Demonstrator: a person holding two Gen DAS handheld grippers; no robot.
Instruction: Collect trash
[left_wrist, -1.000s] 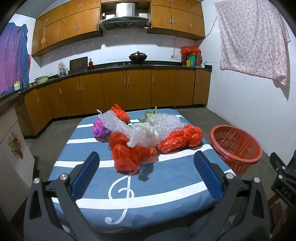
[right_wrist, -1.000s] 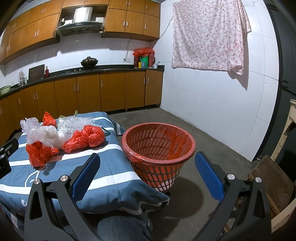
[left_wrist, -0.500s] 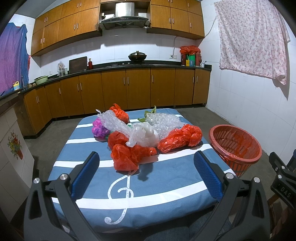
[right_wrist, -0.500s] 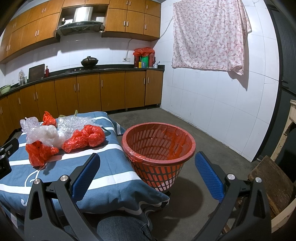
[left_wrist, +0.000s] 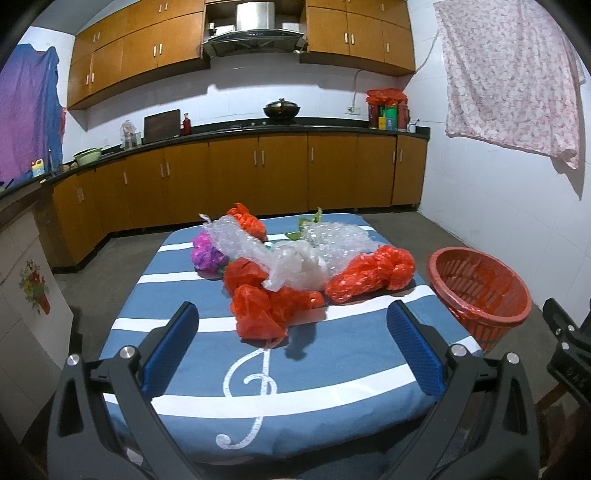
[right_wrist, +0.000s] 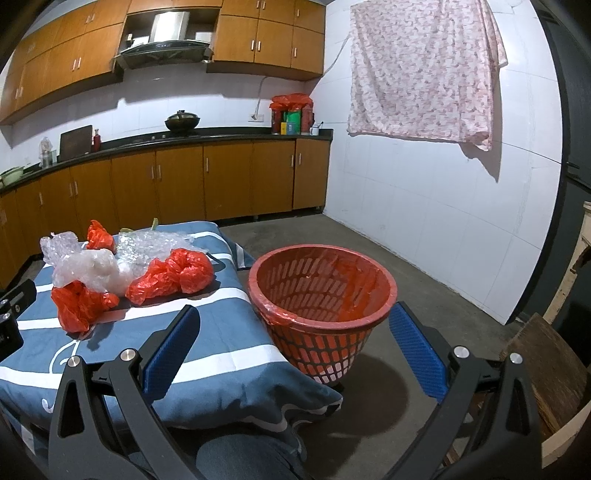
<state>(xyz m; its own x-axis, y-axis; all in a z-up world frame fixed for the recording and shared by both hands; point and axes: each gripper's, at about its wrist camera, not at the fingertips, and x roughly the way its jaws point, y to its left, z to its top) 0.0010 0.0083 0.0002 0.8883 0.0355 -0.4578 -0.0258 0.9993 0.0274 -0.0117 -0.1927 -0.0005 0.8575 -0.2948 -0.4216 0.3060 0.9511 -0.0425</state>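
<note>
Left gripper (left_wrist: 291, 347), lower frame: jaws spread wide, holding nothing, over the near end of the blue striped cloth (left_wrist: 314, 387). Mid-frame on the cloth: heap of trash bags (left_wrist: 295, 273), red, clear, one purple (left_wrist: 207, 254). Right edge: red basket (left_wrist: 480, 291) on the floor, just beside the cloth. Right gripper (right_wrist: 293, 349): spread, empty, basket (right_wrist: 321, 291) framed between its fingers.

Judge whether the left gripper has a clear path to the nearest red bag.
Probably yes: the left gripper is open, and only bare striped cloth lies between it and the nearest red bag.
</note>
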